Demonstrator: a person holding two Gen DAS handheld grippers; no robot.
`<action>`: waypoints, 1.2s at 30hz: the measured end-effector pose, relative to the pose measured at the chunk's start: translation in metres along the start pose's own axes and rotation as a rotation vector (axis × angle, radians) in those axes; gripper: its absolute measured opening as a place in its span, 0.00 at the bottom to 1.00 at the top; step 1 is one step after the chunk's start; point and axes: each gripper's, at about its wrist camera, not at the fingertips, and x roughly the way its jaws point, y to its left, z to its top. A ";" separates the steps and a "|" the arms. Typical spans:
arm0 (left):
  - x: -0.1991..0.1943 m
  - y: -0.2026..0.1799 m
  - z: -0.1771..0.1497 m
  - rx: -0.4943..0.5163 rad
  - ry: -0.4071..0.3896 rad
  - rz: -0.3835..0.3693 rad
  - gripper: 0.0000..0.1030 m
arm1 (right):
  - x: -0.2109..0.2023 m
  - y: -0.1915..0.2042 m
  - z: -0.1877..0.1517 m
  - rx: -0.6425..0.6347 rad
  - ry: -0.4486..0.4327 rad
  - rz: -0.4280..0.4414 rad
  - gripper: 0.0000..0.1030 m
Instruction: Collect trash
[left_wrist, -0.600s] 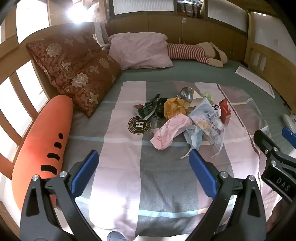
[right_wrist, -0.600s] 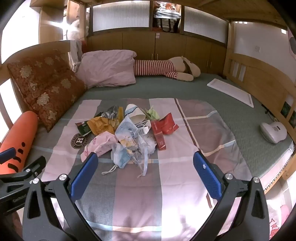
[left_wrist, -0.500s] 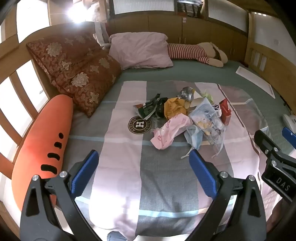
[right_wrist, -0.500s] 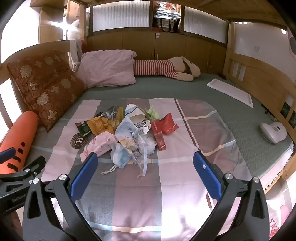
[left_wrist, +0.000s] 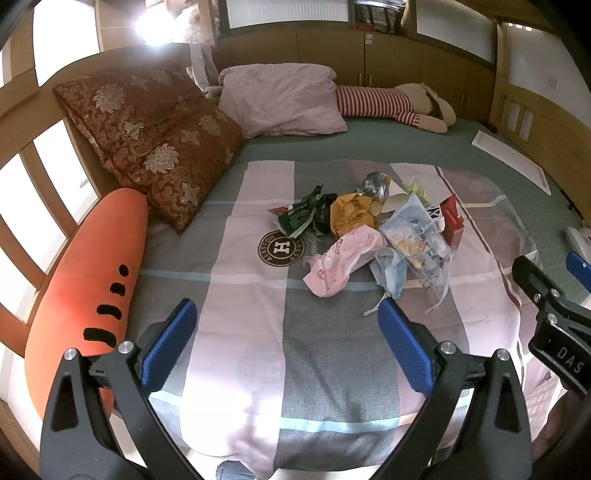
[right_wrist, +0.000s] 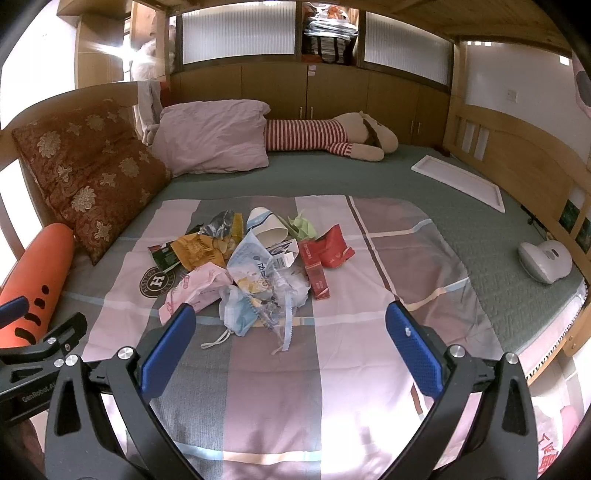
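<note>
Right wrist view: crumpled trash pile (right_wrist: 255, 266) of wrappers, a paper cup (right_wrist: 266, 226) and red cartons; both right gripper (right_wrist: 284, 334) and left gripper (left_wrist: 286, 332) gape empty.

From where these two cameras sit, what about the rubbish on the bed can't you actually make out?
- Bottom of the trash pile: both views, upper wrappers cover what lies beneath.
- Print on the red box: right wrist view, too small to read.
- Inside of the paper cup: right wrist view, in shadow.
- Pink bag: right wrist view, cut off by the edge and the bed's side.
- A bin: in neither view.
</note>
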 end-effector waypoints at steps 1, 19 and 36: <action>0.000 0.001 0.000 0.000 -0.001 0.000 0.95 | 0.000 0.000 0.000 0.000 -0.001 0.000 0.97; 0.000 0.000 -0.001 0.000 0.001 0.001 0.95 | 0.000 0.000 0.001 0.000 -0.002 0.000 0.97; 0.005 -0.006 -0.010 0.047 -0.067 0.041 0.95 | 0.002 0.000 0.000 0.004 0.000 -0.001 0.97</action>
